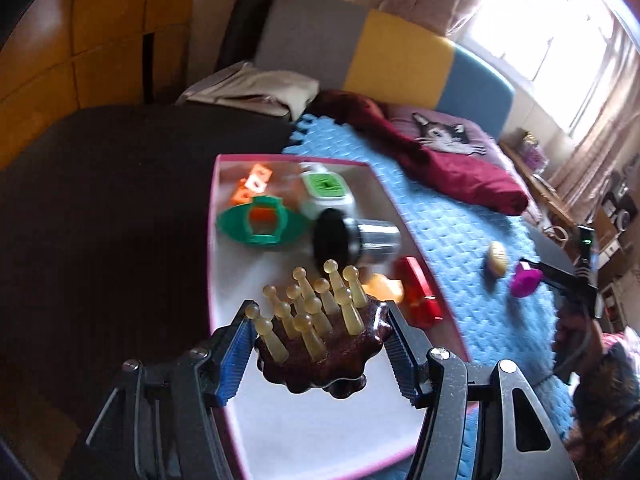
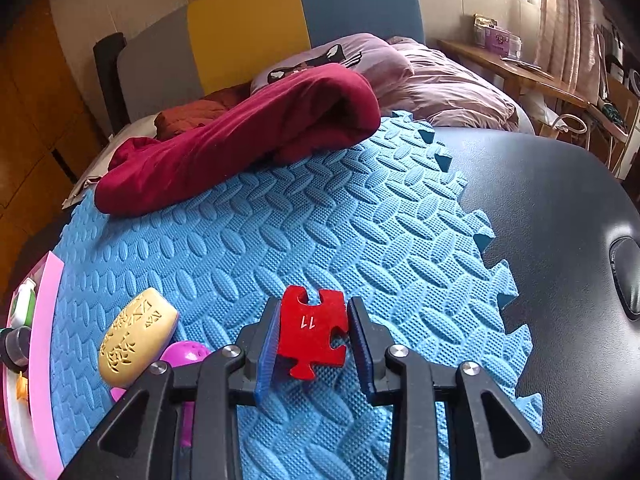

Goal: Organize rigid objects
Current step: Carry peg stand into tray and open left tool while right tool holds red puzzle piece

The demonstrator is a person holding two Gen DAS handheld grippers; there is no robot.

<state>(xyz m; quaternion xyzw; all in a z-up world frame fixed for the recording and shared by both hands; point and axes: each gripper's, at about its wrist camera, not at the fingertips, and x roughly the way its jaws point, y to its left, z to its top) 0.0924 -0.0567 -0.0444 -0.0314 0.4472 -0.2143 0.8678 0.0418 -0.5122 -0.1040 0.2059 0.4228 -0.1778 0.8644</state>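
Observation:
My left gripper (image 1: 318, 340) is shut on a dark brown scalloped massage brush (image 1: 320, 360) with tan pegs, held above the pink-rimmed tray (image 1: 280, 432). The tray holds a green oval piece (image 1: 262, 224), a green-and-white box (image 1: 326, 192), a black-and-silver cylinder (image 1: 356, 238), orange pieces (image 1: 252, 184) and a red block (image 1: 420, 292). My right gripper (image 2: 314, 332) is shut on a red puzzle piece (image 2: 314, 330) marked 11, above the blue foam mat (image 2: 320, 220). A tan perforated oval (image 2: 136, 336) and a purple object (image 2: 186, 354) lie at its left.
A maroon cloth (image 2: 248, 136) lies across the mat's far side, with pillows and a headboard behind. A black padded surface (image 2: 560, 208) borders the mat on the right. The tray's pink edge (image 2: 44, 344) shows at the far left of the right wrist view.

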